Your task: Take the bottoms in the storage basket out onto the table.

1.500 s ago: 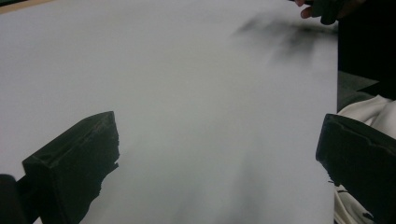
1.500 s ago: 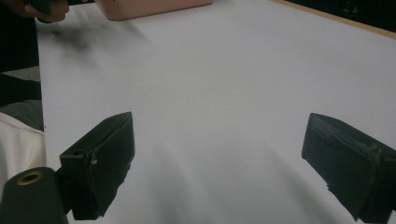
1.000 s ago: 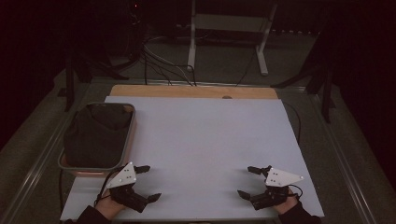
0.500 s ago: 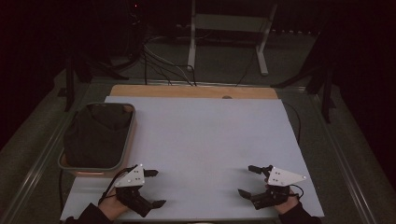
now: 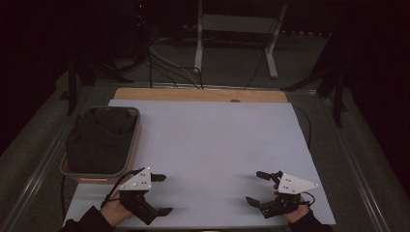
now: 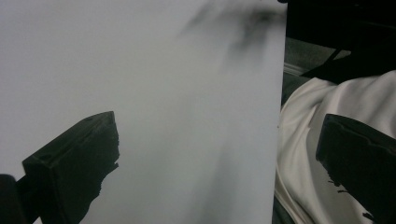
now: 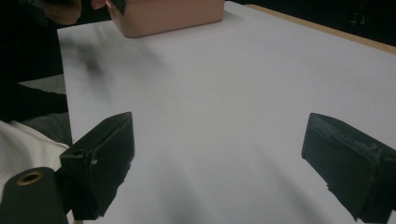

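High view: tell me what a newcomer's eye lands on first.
The white table top stands out bright against the dark room. At its left edge sits a pink bin holding dark cloth. Along the near edge, the left gripper and the right gripper rest apart, both with jaws spread wide and nothing between them.

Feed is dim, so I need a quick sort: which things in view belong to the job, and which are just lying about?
In the job:
left hand-held gripper, open
right hand-held gripper, open
pink bin with dark cloth

Lying about:
cables on the floor
white stand behind the table
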Demonstrator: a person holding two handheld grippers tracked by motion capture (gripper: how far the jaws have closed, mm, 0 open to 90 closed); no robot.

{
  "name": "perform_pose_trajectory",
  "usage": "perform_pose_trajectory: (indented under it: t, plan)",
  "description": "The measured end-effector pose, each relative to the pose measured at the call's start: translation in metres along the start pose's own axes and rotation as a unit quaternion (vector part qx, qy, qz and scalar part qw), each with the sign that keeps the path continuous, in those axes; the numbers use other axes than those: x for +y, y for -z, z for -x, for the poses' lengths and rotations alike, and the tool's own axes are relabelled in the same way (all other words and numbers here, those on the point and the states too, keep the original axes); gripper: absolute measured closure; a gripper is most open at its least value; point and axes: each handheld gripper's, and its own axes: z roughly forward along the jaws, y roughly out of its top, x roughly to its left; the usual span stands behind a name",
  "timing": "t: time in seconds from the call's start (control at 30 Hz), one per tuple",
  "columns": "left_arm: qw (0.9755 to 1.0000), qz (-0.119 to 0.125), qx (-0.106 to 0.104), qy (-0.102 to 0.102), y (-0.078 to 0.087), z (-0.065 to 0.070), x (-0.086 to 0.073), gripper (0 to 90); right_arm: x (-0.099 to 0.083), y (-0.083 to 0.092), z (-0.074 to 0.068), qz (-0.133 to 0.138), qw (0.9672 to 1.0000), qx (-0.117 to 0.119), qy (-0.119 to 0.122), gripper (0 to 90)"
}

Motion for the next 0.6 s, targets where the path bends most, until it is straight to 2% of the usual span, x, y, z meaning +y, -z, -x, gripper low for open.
perform_pose_trajectory:
  t: [0.3,0.5,0.6]
  plan:
    - [0.9998,-0.009,-0.012,-0.013,0.008,-0.003,0.019,0.0,0.004,-0.001,-0.002,0.008,0.9999,0.007,0.001,9.6]
    - [0.9997,0.001,-0.015,-0.019,0.017,-0.005,0.031,0.0,0.006,0.0,-0.003,0.013,0.9999,0.007,0.002,9.6]
    - [0.9997,-0.002,-0.013,-0.02,0.02,-0.007,0.035,0.0,0.006,-0.001,-0.003,0.012,0.9999,0.008,0.003,9.6]
